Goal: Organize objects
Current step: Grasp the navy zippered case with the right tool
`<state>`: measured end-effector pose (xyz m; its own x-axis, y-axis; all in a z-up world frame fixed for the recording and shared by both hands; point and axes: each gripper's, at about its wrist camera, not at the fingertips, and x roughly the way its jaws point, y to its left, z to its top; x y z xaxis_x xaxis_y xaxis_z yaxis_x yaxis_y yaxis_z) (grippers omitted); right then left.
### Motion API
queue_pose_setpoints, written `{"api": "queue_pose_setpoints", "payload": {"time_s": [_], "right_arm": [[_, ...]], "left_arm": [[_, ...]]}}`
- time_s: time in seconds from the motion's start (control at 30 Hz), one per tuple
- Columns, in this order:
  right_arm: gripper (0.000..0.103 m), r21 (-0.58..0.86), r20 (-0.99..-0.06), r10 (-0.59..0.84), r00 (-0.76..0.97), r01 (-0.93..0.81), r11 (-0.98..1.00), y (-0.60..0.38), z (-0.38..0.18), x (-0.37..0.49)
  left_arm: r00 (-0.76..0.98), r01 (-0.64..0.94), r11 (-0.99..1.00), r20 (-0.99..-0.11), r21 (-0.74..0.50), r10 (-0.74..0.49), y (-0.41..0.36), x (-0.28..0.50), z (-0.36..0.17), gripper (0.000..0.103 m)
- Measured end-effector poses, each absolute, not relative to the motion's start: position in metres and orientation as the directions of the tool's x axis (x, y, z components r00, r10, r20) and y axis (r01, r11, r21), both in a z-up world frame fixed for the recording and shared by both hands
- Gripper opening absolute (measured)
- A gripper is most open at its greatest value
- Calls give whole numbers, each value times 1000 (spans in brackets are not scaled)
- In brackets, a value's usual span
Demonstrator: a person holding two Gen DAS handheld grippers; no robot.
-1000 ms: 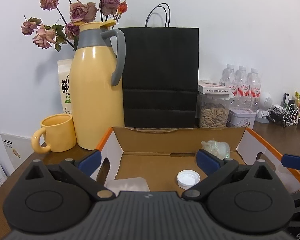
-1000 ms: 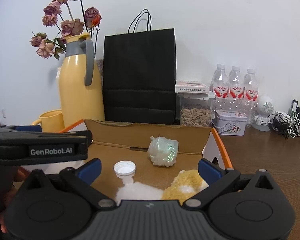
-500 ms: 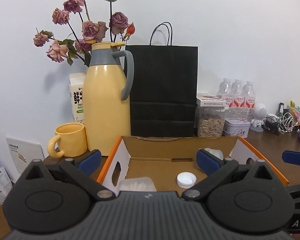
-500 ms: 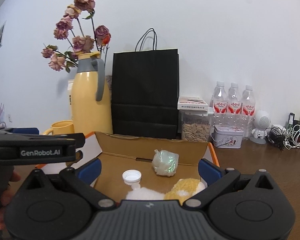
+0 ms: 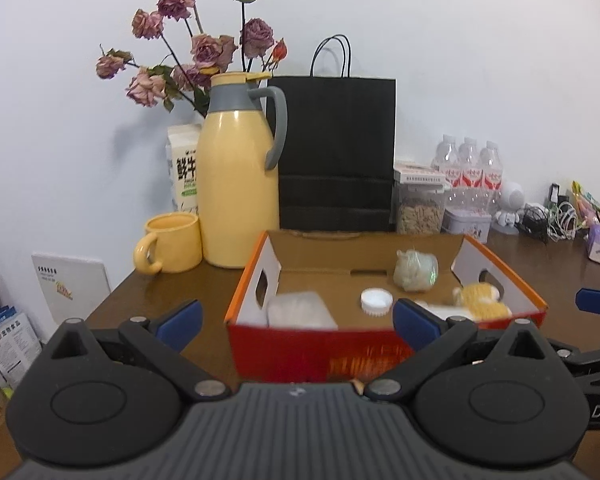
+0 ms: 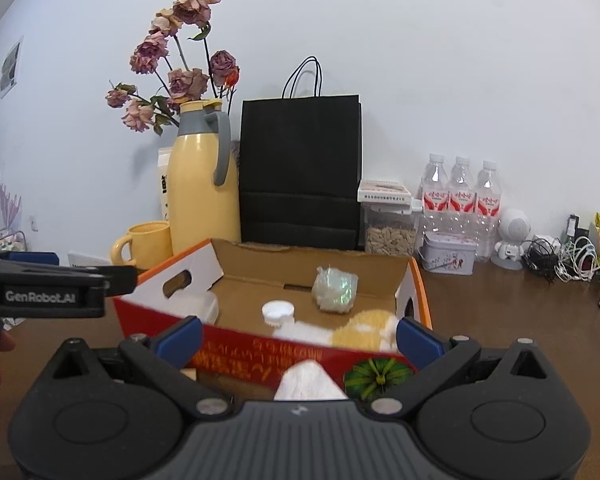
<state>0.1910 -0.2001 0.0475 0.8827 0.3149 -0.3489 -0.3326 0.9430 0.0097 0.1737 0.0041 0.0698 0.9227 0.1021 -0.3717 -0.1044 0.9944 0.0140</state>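
An open cardboard box (image 5: 500, 264) with orange rims and a red front stands on the brown table; it also shows in the right wrist view (image 6: 414, 280). Inside lie a white bottle cap (image 5: 376, 300) (image 6: 278, 312), a shiny pale bag (image 5: 415, 270) (image 6: 334, 288), a yellow and white plush toy (image 5: 480, 300) (image 6: 364, 334) and a clear plastic piece (image 5: 300, 310). My left gripper (image 5: 296, 314) is open and empty in front of the box. My right gripper (image 6: 298, 338) is open and empty, also in front of the box. A white object (image 6: 308, 380) lies just before the right gripper.
Behind the box stand a yellow jug (image 5: 236, 184) with dried roses, a yellow mug (image 5: 172, 242), a milk carton (image 5: 184, 168), a black paper bag (image 5: 336, 152), a seed jar (image 5: 420, 208), a tin (image 5: 466, 222), three water bottles (image 5: 472, 168) and cables (image 5: 548, 220).
Both grippers have drawn back and up from above the box; the box's red front now shows in both views. Both stay open.
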Motion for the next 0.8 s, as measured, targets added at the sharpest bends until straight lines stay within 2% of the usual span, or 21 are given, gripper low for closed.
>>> {"api": "queue_pose_setpoints", "payload": {"time_s": [0.53,0.8], "right_arm": [[103,17,-473,347,810,-385,923,-199,10,129],[103,14,-533,340,775,-394,919,-163,-3,139]], "left_arm": [[882,-112,994,-459,13,105,24,106,31,103],[883,-140,990,-454,-15,118,43,95,30,103]]}}
